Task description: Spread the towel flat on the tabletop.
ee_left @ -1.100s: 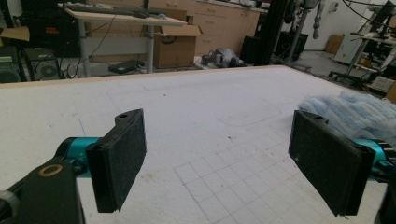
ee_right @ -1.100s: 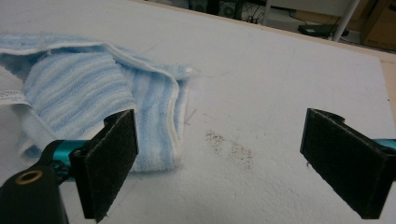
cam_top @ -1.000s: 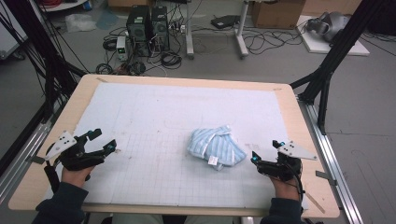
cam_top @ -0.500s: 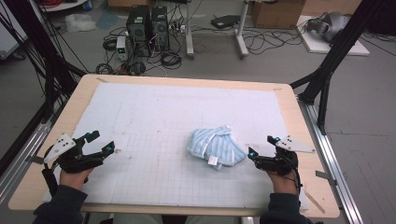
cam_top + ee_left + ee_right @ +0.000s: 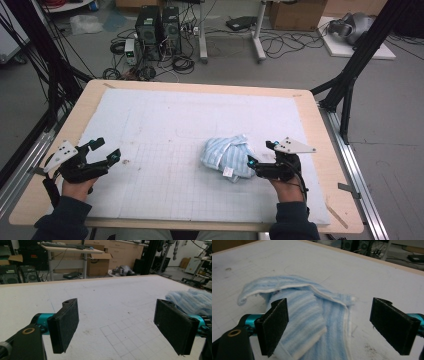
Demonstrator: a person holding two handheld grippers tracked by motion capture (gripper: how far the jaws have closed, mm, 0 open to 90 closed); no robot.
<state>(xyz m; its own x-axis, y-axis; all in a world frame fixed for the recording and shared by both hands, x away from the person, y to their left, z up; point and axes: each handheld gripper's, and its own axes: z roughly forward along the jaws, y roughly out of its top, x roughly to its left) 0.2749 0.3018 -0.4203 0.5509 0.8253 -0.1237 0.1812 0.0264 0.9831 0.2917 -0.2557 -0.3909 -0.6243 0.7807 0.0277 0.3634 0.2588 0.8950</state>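
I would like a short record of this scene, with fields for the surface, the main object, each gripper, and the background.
surface: wooden table covered by a white grid mat
main object: crumpled blue-and-white striped towel, lying right of the mat's centre, with a small white tag at its near edge
right gripper: open, jaws have just been closing a little, at the towel's right edge; pads not pressing on it
left gripper: open, nothing between the jaws, near the mat's left edge, far from the towel
background: computer towers, cables and cardboard boxes on the floor
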